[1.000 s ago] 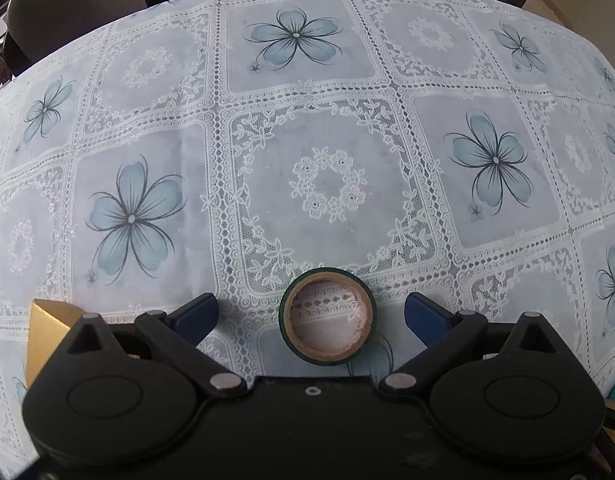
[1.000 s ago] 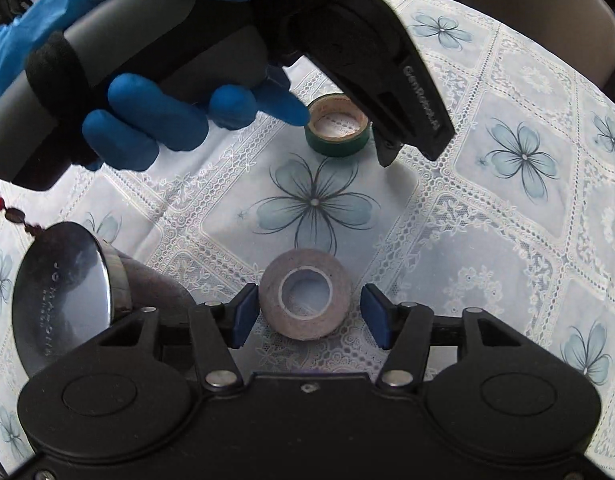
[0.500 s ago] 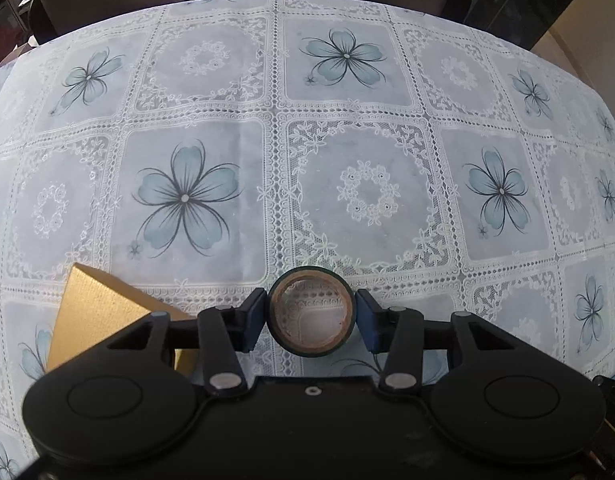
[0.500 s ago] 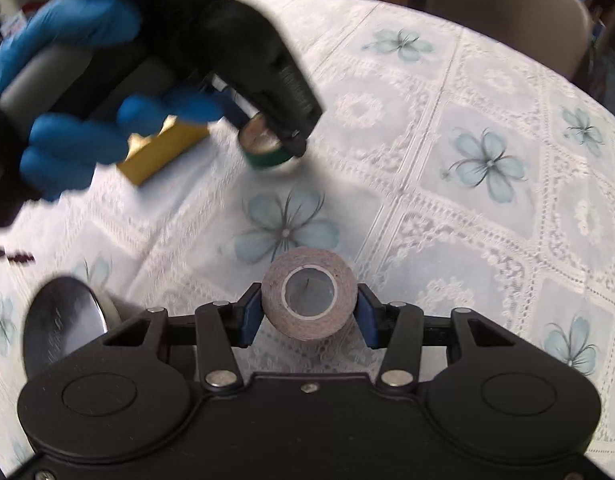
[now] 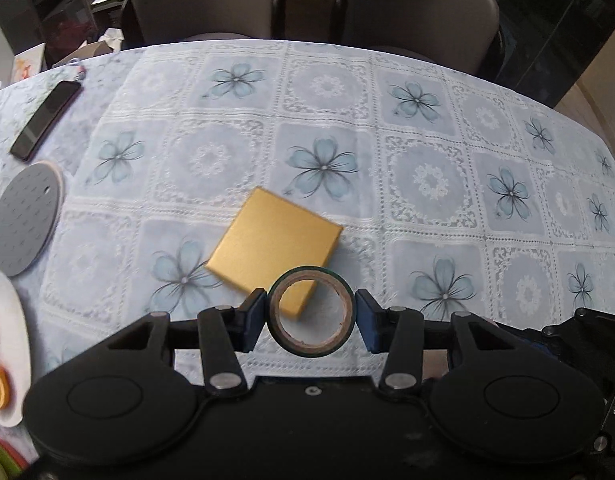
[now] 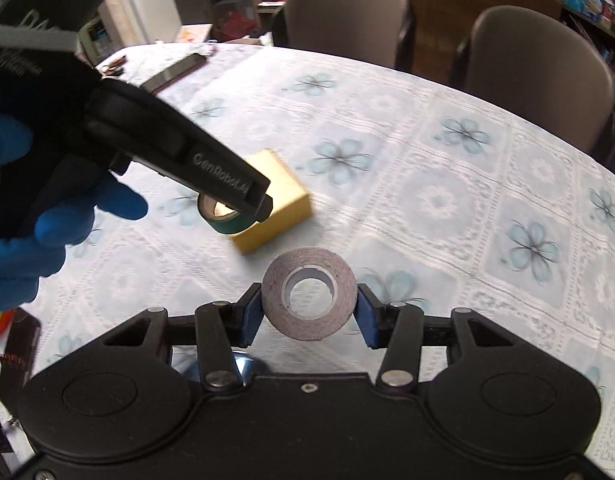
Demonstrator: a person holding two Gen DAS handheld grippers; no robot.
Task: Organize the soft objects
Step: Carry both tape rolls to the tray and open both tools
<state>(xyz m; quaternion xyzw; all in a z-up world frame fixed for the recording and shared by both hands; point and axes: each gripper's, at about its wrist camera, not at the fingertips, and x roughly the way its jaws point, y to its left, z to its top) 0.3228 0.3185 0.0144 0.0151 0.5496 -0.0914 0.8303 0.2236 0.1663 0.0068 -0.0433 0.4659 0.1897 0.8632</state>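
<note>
Your left gripper [image 5: 310,312] pinches the green tape roll [image 5: 310,312]; your right gripper [image 6: 308,305] pinches the grey tape roll [image 6: 308,305]. Both rolls are lifted off the tablecloth [image 5: 427,184], gold box [image 5: 273,246] at 11 o'clock. Pickup done, placing left.

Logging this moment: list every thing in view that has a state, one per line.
left gripper: shut on green tape roll, lifted.
right gripper: shut on grey tape roll, lifted.
gold box: closed, flat on the tablecloth.
phone: screen dark, lying flat.
</note>
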